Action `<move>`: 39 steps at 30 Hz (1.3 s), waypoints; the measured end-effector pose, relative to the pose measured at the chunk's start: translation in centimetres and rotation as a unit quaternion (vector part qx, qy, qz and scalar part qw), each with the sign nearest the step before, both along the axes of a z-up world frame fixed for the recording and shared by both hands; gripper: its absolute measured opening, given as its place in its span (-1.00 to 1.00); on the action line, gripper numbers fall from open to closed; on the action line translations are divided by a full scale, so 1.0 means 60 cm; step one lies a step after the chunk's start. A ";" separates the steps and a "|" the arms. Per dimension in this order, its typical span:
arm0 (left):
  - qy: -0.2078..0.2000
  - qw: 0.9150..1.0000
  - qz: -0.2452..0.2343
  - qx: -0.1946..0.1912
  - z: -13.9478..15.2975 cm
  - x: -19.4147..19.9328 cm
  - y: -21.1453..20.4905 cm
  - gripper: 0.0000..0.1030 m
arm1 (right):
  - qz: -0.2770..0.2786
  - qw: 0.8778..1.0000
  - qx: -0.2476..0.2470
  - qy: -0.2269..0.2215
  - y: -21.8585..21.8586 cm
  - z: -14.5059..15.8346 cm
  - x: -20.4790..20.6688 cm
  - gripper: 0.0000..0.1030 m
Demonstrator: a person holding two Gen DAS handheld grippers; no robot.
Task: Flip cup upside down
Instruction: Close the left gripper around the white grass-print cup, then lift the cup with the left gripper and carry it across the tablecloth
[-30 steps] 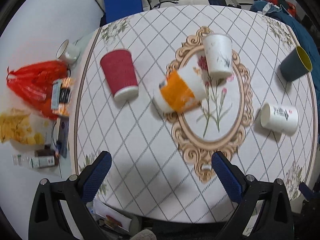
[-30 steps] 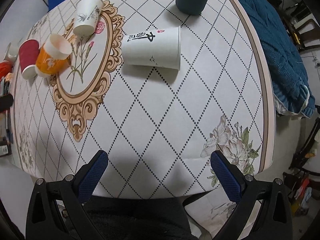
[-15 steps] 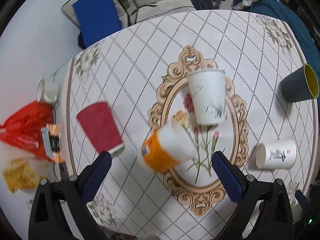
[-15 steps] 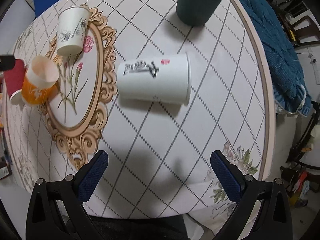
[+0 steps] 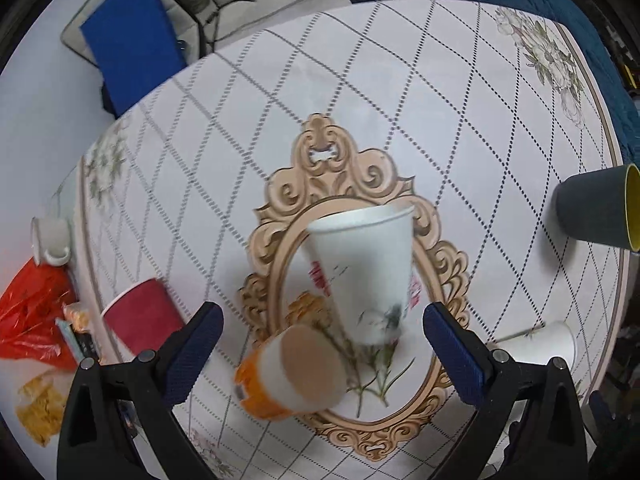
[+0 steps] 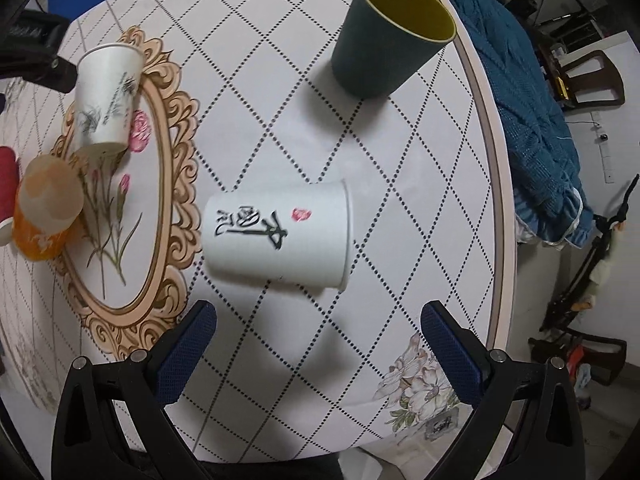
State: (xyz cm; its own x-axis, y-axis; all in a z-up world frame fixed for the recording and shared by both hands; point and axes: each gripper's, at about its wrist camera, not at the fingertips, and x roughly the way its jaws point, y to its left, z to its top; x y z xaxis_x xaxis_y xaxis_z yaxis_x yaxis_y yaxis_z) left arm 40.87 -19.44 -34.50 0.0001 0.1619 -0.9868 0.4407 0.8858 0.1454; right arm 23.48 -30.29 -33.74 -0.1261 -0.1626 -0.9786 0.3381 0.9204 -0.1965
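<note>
A white paper cup with a flower print stands upright on the oval table, just ahead of my open, empty left gripper; it also shows in the right wrist view. A white cup with black calligraphy lies on its side just ahead of my open, empty right gripper. An orange and white cup stands bottom up. A red cup stands bottom up at the left. A dark cup with a yellow inside stands upright.
The table edge runs close on the right, with a blue blanket beyond it. A red plastic bag, a white mug and small items lie left of the table. A blue chair stands behind.
My left gripper has moved forward over the table toward the flower-print cup. My right gripper has moved forward toward the calligraphy cup. No cup has moved.
</note>
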 end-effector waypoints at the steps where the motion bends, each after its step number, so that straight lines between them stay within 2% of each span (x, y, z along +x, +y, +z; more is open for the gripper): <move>1: 0.004 1.000 -0.002 -0.001 -0.006 0.003 -0.006 0.99 | -0.002 1.000 -0.001 0.002 -0.004 0.000 0.003 1.00; 14: 0.036 0.999 -0.040 -0.006 -0.076 0.031 -0.057 0.97 | -0.016 1.000 -0.007 0.016 -0.027 -0.022 0.012 1.00; 16: 0.037 0.998 -0.044 -0.006 -0.084 0.032 -0.060 0.78 | -0.018 1.000 -0.006 0.018 -0.028 -0.024 0.013 1.00; 18: 0.039 0.998 -0.048 -0.007 -0.092 0.034 -0.061 0.70 | -0.019 1.000 -0.008 0.019 -0.028 -0.024 0.014 1.00; 21: 0.042 0.998 -0.052 -0.006 -0.105 0.035 -0.062 0.31 | -0.021 1.000 -0.009 0.021 -0.027 -0.026 0.014 1.00; 24: 0.034 0.998 -0.055 -0.003 -0.110 0.038 -0.060 0.30 | -0.023 0.999 -0.010 0.022 -0.028 -0.027 0.014 1.00; 31: 0.021 0.998 -0.060 -0.004 -0.106 0.031 -0.058 0.26 | -0.028 0.999 -0.011 0.023 -0.028 -0.027 0.009 1.00; 35: 0.008 0.998 -0.066 -0.007 -0.084 0.015 -0.060 0.25 | -0.027 0.999 -0.013 0.022 -0.025 -0.024 0.005 1.00; 39: -0.009 0.997 -0.071 -0.016 -0.036 0.004 -0.061 0.25 | -0.024 0.999 -0.015 0.019 -0.019 -0.016 0.000 1.00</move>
